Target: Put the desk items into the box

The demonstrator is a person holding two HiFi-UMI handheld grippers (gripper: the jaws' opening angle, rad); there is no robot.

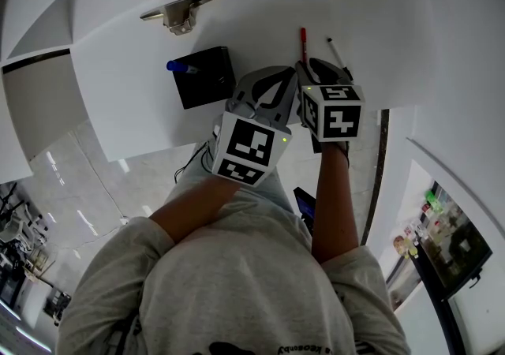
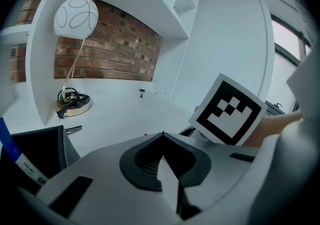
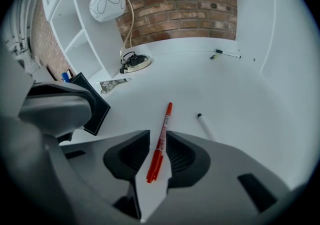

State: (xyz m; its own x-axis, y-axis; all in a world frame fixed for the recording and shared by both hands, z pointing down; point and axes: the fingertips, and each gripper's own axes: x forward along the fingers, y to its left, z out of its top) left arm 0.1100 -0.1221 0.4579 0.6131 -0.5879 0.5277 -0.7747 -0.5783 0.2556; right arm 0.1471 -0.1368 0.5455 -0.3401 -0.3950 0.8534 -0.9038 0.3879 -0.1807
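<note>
A red pen point(image 3: 166, 119) lies on the white desk point(image 3: 240, 99), its lower half between the jaws of my right gripper point(image 3: 159, 134). The jaws stand open, with a gap on each side of the pen. In the head view the red pen point(image 1: 302, 39) points away from the right gripper point(image 1: 317, 69). A white pen point(image 3: 205, 126) lies just right of it. The black box point(image 1: 203, 77) sits to the left with a blue marker point(image 1: 180, 67) standing in it. My left gripper point(image 1: 268, 84) hovers beside the box, its jaws together and nothing in them.
A metal clip-like item point(image 1: 181, 14) lies beyond the box. A lamp with a white globe point(image 3: 107, 5) and a round base point(image 3: 134, 62) stands at the back by the brick wall. Another pen point(image 3: 227, 54) lies far back on the right. White shelving rises on the left.
</note>
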